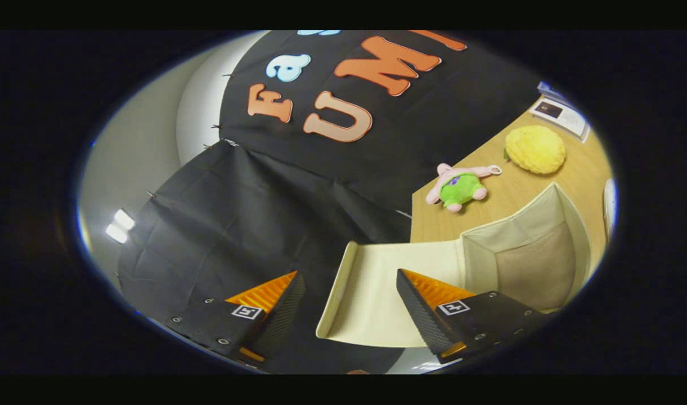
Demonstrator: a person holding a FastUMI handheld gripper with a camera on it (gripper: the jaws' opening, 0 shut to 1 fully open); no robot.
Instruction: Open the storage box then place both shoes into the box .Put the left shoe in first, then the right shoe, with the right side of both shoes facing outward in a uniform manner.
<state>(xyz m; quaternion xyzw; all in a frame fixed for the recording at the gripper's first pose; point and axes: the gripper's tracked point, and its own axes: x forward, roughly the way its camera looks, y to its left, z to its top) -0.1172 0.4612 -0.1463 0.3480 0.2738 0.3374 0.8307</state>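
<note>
Your gripper (349, 281) fingers are spread wide, gripping nothing, ribbed pads (433, 289) facing inward. Between them sits the smooth cream lid (377, 287), swung flat open. Just beyond the fingers, the fabric box (526, 253) gapes on the wooden table (523, 185). Past it lie a plush toy (460, 187) and a fuzzy yellow cushion (535, 149).

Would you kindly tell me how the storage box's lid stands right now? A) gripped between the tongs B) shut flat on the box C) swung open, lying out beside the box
C: the lid lies folded out from the storage box, whose inside shows; the tongs are open, pressing nothing.
</note>
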